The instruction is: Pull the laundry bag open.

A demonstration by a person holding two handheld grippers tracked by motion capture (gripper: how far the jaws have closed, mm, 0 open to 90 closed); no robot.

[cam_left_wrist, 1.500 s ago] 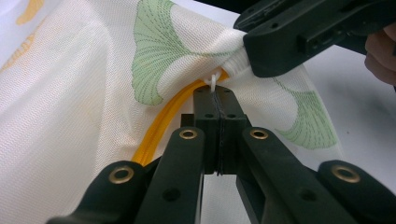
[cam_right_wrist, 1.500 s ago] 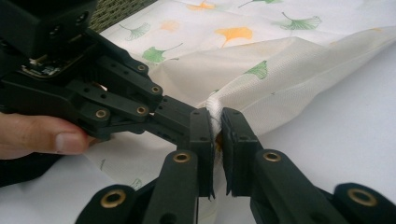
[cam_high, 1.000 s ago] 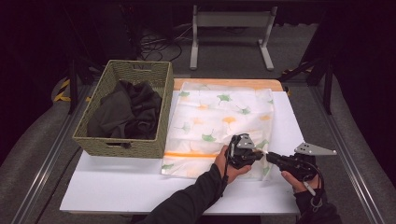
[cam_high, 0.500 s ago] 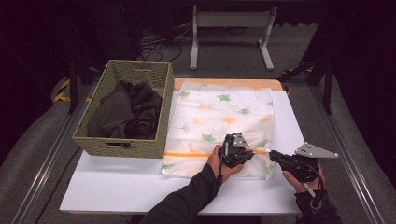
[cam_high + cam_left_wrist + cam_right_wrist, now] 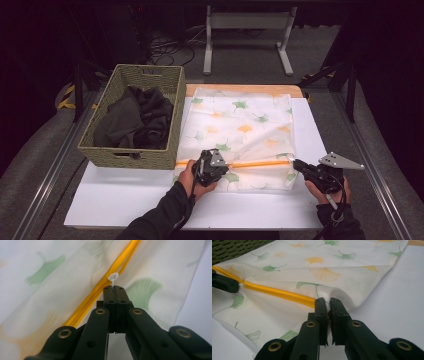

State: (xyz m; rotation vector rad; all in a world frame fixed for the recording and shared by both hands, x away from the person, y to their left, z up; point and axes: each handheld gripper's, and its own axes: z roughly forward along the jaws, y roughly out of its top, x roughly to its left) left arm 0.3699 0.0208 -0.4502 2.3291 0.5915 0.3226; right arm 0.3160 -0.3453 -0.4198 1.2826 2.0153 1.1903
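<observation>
A white mesh bag (image 5: 240, 125) printed with green and orange leaves lies flat on the white board (image 5: 125, 200). An orange zipper (image 5: 260, 163) runs along the bag's near edge. My left gripper (image 5: 225, 162) is shut on the small white zipper pull (image 5: 112, 278), about a third of the way along from the left end. In the left gripper view the jaws (image 5: 115, 287) meet just under that pull. My right gripper (image 5: 296, 162) is shut on the bag's fabric (image 5: 324, 262) at the zipper's right end, jaws (image 5: 329, 301) pinching the cloth. Farther off, the left gripper (image 5: 224, 283) sits on the zipper (image 5: 277, 293).
A woven green basket (image 5: 100, 150) holding dark clothes (image 5: 135, 117) stands left of the bag, touching its edge. A metal stand (image 5: 245, 30) is on the floor behind the table. Metal rails run along both sides of the table.
My left gripper has slid left along the zipper with the pull, away from the right gripper. A longer stretch of orange zipper now lies between them. The right gripper has stayed put.
</observation>
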